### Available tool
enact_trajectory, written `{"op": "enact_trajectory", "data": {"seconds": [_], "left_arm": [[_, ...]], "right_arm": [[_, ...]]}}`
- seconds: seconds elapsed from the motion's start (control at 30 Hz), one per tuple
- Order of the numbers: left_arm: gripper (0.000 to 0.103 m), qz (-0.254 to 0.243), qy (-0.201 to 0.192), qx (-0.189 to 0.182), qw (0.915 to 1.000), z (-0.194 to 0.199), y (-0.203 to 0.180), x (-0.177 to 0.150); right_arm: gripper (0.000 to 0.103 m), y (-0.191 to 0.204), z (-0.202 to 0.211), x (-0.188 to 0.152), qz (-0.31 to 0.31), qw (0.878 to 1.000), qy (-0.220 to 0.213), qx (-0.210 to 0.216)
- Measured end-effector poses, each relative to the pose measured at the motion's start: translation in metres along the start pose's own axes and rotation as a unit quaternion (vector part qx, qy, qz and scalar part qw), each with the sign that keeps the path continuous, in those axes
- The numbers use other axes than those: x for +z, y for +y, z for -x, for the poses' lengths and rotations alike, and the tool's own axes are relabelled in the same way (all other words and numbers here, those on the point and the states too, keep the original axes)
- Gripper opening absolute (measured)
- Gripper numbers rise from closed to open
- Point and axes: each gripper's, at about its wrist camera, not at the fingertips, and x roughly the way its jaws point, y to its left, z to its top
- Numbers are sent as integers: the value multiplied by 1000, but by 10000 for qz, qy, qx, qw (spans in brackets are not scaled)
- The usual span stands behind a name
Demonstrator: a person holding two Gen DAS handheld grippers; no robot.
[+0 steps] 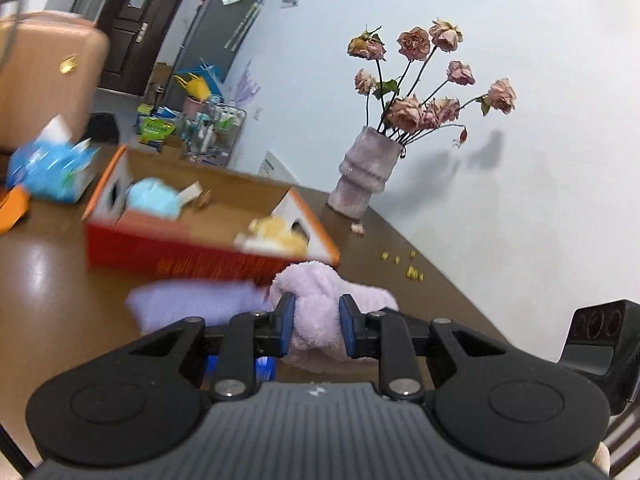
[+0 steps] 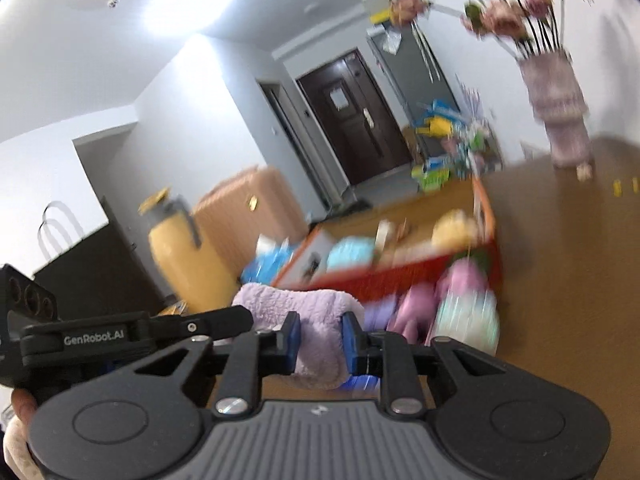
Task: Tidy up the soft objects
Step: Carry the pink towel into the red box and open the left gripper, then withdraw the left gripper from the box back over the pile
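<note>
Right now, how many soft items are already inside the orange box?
2 visible. A light blue plush sits at the box's left end, and a yellow plush at its right end by the side wall. The near wall and motion blur could hide others.

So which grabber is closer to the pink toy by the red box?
Right. The right gripper has the pink toy just ahead, slightly right; the left gripper sits further left, and its camera doesn't show the toy.
</note>
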Motion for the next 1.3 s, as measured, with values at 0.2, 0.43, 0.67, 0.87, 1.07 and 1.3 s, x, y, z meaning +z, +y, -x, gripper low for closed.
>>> {"op": "enact_trajectory", "data": {"seconds": [0.2,0.43,0.67,0.87,1.07,1.3], "left_arm": [[24,-37,230,291,9993,-117,23,94],[24,244,827,721,9937,-255,81,130],[25,53,1022,751,9919,-315,102,127],[45,538,1012,615,9915,-314,115,121],[58,-247,717,1077,9913,-258,95,141],[81,-1277,205,2091,9693,-155,65,157]], "right_arm": [[21,-47,-101,115,208,9988,359,-273],[20,-113,-258,165,435,9835,1179,-1302],[20,-127,-322,143,1403,9533,1468,-2236],[28,-125,-336,139,1658,9334,1717,-2678],[55,-111,-312,143,1809,9394,1549,-2467],[64,-69,-232,180,1659,9553,1246,-2107]]}}
